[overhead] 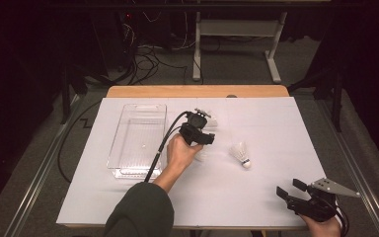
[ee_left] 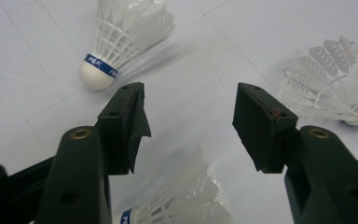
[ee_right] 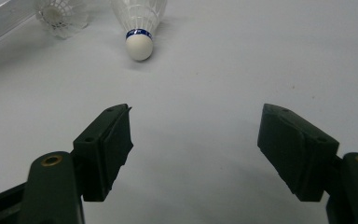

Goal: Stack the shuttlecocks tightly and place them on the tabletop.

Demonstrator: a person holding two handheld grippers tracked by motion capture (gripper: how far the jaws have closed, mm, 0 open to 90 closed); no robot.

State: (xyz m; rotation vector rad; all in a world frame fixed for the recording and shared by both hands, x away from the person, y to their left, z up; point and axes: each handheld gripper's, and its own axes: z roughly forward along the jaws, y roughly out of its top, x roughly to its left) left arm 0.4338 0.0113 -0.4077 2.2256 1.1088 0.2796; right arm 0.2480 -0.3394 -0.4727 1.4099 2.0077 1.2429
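Observation:
Three white feather shuttlecocks with blue bands lie on the white table. One shuttlecock (overhead: 240,154) (ee_right: 139,23) rests alone mid-table, cork toward the right gripper. In the left gripper view, one shuttlecock (ee_left: 121,42) lies beyond the left jaw, another (ee_left: 331,88) to the right, and a third (ee_left: 186,200) sits low between the jaws. My left gripper (overhead: 205,136) (ee_left: 191,100) hovers open over them, holding nothing. At the near right corner my right gripper (overhead: 290,187) (ee_right: 196,121) stands open and empty, well short of the lone shuttlecock.
A clear plastic bin (overhead: 138,138) stands on the table's left part, beside the left hand; its edge (ee_right: 0,21) shows at the far left of the right gripper view. The left gripper's cable (overhead: 160,148) trails along the bin. Table legs and cables lie on the floor beyond.

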